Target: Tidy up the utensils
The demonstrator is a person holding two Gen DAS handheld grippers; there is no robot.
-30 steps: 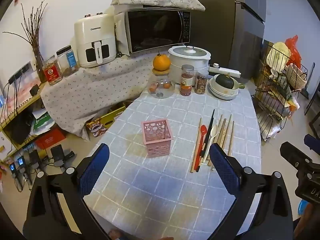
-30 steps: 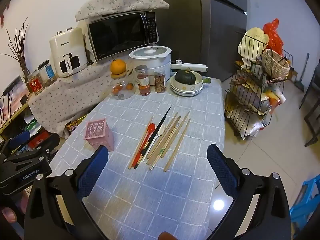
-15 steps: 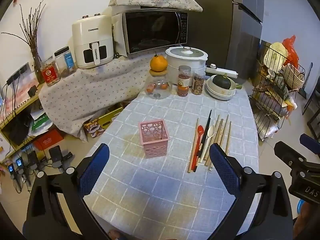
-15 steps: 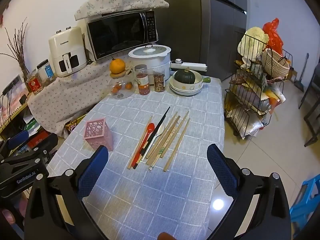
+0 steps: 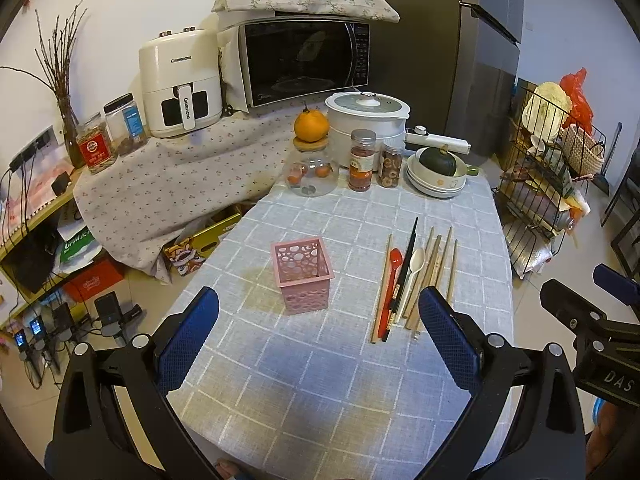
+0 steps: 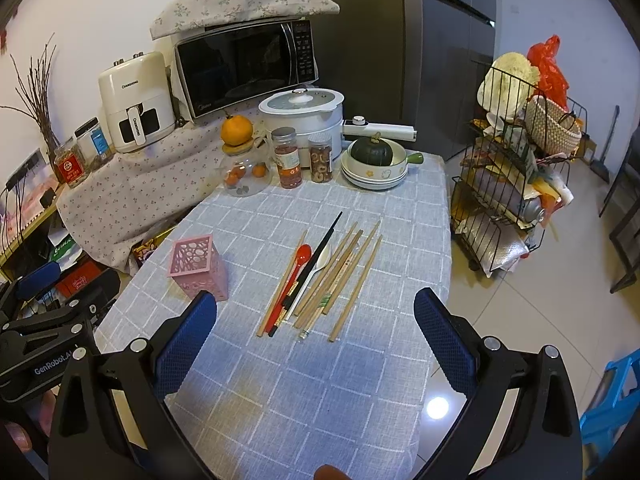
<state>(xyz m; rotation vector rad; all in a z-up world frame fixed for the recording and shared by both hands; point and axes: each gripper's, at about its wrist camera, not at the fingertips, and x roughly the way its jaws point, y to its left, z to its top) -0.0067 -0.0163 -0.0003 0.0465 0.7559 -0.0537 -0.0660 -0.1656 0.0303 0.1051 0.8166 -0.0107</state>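
A pink perforated holder stands empty on the grey checked tablecloth; it also shows in the right wrist view. Right of it lie several wooden chopsticks, a red spoon, a white spoon and black chopsticks. In the right wrist view the same pile lies ahead. My left gripper is open and empty, above the table's near part. My right gripper is open and empty, just short of the utensils.
At the table's far end stand a glass jar with an orange, two spice jars, a rice cooker and stacked bowls with a squash. A wire rack stands right of the table. A microwave sits behind.
Both grippers have shifted slightly forward toward the table; the holder and utensils appear a bit nearer. Nothing on the table has moved.
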